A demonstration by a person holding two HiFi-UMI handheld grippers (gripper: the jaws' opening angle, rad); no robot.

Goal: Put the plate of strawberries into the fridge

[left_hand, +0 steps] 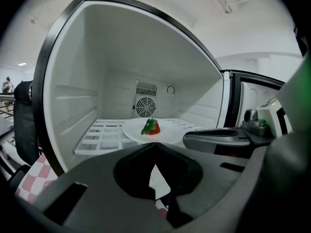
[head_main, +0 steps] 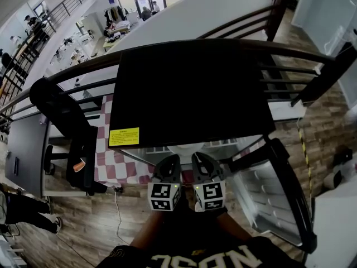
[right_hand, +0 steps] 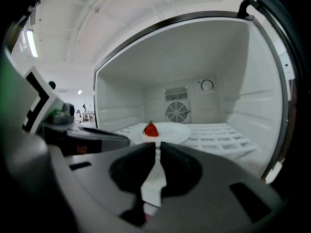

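A white plate (left_hand: 170, 133) with one red strawberry (left_hand: 151, 128) rests on the white wire shelf (left_hand: 99, 139) inside the open fridge, in front of the round fan grille. The right gripper view shows the same plate (right_hand: 172, 132) and strawberry (right_hand: 151, 129). My left gripper (left_hand: 155, 145) is shut with nothing in it, a short way before the plate. My right gripper (right_hand: 158, 145) is shut too, empty, with only a thin slit between its tips. In the head view both grippers, left (head_main: 170, 161) and right (head_main: 199, 158), sit side by side at the fridge's mouth.
The fridge's black top (head_main: 189, 94) carries a yellow label (head_main: 124, 136). Its door (head_main: 273, 200) stands open to the right. A black office chair (head_main: 72, 127) and a pink checked cloth (head_main: 111, 166) are to the left. A dark railing (head_main: 290, 54) runs behind.
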